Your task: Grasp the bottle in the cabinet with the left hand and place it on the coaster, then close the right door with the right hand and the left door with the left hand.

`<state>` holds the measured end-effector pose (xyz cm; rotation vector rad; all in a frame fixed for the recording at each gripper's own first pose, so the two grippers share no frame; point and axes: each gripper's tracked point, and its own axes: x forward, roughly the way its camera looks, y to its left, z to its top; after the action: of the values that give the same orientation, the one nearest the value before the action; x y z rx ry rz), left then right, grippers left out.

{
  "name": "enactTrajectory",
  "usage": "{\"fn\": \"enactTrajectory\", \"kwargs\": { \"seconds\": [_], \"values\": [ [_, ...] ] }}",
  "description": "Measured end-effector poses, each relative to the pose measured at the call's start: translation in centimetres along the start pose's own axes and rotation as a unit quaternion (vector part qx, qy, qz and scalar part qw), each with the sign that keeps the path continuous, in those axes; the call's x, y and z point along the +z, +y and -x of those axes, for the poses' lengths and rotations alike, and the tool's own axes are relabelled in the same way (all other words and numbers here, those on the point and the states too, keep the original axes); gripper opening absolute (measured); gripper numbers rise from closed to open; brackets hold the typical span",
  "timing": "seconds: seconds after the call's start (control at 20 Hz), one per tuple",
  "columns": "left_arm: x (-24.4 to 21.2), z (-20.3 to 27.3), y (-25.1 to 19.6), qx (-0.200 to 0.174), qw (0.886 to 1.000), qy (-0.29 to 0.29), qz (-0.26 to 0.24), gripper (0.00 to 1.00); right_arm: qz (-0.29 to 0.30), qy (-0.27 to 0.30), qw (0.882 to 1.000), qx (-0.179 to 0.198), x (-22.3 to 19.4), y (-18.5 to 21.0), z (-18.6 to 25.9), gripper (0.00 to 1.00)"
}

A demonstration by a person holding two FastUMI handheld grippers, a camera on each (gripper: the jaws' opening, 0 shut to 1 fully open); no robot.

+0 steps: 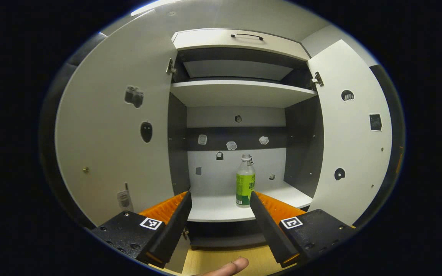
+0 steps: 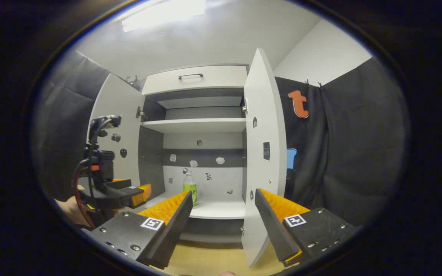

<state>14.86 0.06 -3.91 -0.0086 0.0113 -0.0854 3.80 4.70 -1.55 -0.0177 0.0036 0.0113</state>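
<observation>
Left gripper view: at the bottom edge a fingertip (image 1: 233, 265) of the person pokes in, and just above it the left gripper (image 1: 221, 199) has its fingers spread wide with nothing between them. Beyond them, at the centre of the frame, the bottle (image 1: 245, 180) with the green label stands upright on the lower shelf (image 1: 213, 209) of the cabinet, near the shelf's front edge and apart from both fingers. The left door (image 1: 117, 145) fills the left of the frame, the right door (image 1: 353, 142) the right, both swung open.

In the right gripper view, the right gripper (image 2: 223, 199) at the bottom is likewise spread and empty. At lower left the left gripper (image 2: 138, 193) hangs before the cabinet. The bottle (image 2: 190, 186) shows small at centre, and the right door (image 2: 264, 153) stands edge-on beside it.
</observation>
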Motion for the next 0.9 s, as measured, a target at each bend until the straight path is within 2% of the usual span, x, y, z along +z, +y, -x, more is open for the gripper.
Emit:
{"fn": "enactTrajectory", "kwargs": {
  "seconds": [0.3,0.5,0.9],
  "values": [
    [-0.9,-6.4,-3.4,-0.051,0.999,-0.013,0.009,0.97,0.008,0.001,1.000,-0.009,-0.8,-0.1,0.0,0.98],
    [-2.0,-10.9,-5.5,-0.069,0.997,-0.010,0.018,0.96,0.015,0.007,1.000,-0.011,-1.7,0.3,0.2,0.98],
    [-4.9,-19.4,-6.4,-0.058,0.998,0.011,0.011,0.98,0.030,0.016,0.999,-0.042,-2.4,-1.0,1.8,0.99]
  ]
}}
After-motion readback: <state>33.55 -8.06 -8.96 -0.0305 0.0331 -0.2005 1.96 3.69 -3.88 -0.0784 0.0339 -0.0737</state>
